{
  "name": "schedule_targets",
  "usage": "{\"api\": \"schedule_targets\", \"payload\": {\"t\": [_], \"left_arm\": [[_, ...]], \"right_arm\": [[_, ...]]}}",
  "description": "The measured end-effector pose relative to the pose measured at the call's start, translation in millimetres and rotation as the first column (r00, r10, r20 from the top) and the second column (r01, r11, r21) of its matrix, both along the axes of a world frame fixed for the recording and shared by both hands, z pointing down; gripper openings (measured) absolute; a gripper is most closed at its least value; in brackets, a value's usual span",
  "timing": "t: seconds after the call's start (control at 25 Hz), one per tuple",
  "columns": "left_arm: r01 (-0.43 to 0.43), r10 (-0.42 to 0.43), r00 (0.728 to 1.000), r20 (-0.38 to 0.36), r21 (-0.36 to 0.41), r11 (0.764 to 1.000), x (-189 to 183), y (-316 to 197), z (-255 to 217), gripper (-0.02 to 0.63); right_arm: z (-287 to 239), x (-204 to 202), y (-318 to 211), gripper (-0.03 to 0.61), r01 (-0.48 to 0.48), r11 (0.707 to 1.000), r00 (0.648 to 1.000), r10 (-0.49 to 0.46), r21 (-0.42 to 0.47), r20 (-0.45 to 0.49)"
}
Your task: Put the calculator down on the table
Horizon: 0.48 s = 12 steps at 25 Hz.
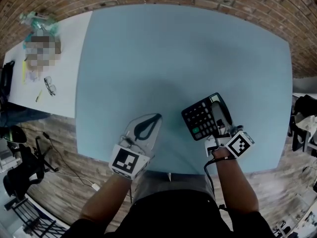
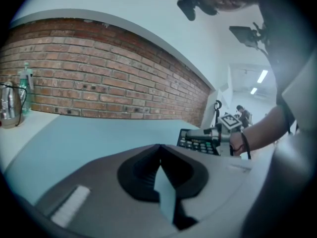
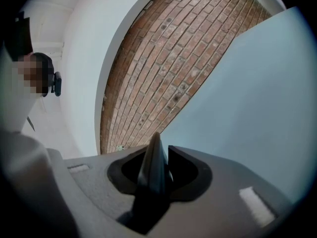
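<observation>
Not done yet: the right gripper [image 1: 221, 114] is clamped on the calculator [image 1: 202, 118], tilted over the blue table [image 1: 188, 48]. Left gripper [image 1: 155, 118] is pinched closed on nothing.

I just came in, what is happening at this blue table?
A person works with tongs in each hand. The right tongs are closed on a black calculator, held by its edge over the light blue table; whether it already touches the top is not clear. The left tongs are shut and empty, beside it.
</observation>
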State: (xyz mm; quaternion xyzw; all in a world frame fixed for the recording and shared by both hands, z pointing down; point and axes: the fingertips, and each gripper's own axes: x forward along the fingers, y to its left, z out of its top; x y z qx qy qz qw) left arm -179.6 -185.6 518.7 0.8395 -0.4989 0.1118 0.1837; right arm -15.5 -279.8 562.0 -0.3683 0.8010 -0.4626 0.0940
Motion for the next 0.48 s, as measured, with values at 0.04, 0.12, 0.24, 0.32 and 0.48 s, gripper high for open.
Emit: {"api": "schedule_targets", "payload": {"t": [0.04, 0.12, 0.24, 0.32, 0.48], "left_arm": [[0.002, -0.002, 1.0, -0.006, -0.002, 1.0, 0.4, -1.8, 0.0, -0.005], [0.012, -0.012, 1.0, -0.024, -0.011, 1.0, 1.1, -5.6, -1.2, -0.005], [-0.011, 0.011, 1.0, -0.017, -0.012, 1.0, 1.1, -7.2, 2.5, -0.005], [-0.019, 0.018, 1.0, -0.015, -0.011, 1.0, 0.7, -7.8, 2.7, -0.005], [-0.001, 0.001, 0.999, -0.034, -0.011, 1.0, -0.5, -12.4, -2.7, -0.005]], "right_arm": [[1.3, -0.8, -0.8, 0.1, 0.002, 1.0, 1.0, -0.002, -0.001, -0.004], [4.9, -2.3, -2.0, 0.1, 0.004, 1.0, 1.0, -0.004, -0.006, -0.009], [10.8, -4.9, -3.3, 0.1, 0.004, 1.0, 1.0, -0.004, -0.018, -0.003], [14.0, -6.4, -3.6, 0.1, 0.0, 1.0, 1.0, 0.0, -0.027, -0.002], [20.8, -10.7, -3.3, 0.1, 0.006, 0.999, 1.0, -0.006, -0.039, -0.015]]}}
